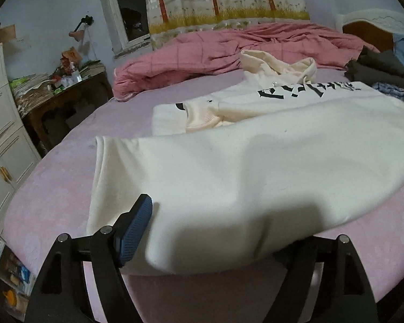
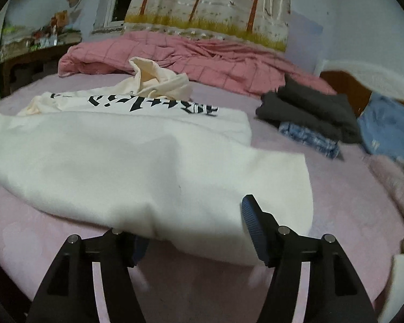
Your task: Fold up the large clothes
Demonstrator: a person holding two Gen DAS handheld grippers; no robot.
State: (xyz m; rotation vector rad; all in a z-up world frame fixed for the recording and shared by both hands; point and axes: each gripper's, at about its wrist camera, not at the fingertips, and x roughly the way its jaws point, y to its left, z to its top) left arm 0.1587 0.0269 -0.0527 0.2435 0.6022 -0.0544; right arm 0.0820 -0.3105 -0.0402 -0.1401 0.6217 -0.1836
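Observation:
A cream hoodie [image 1: 229, 167] with black lettering [image 1: 304, 90] lies on the pink bed sheet [image 1: 54, 188], its lower part folded up over the chest and its hood [image 1: 282, 67] at the far end. My left gripper [image 1: 215, 231] is at the near left fold edge, jaws wide apart. The cloth sags between them and covers the right fingertip, while the blue left pad [image 1: 134, 231] stands clear of it. In the right wrist view the hoodie [image 2: 121, 167] fills the middle. My right gripper [image 2: 194, 228] is open at its near right edge, and the cloth drapes over the left finger.
A crumpled pink quilt [image 1: 229, 45] lies along the far side of the bed. Folded dark clothes [image 2: 309, 107] on a blue patterned cloth [image 2: 309, 137] sit at the right. A cluttered wooden side table [image 1: 67, 99] and a white cabinet [image 1: 0, 134] stand left of the bed.

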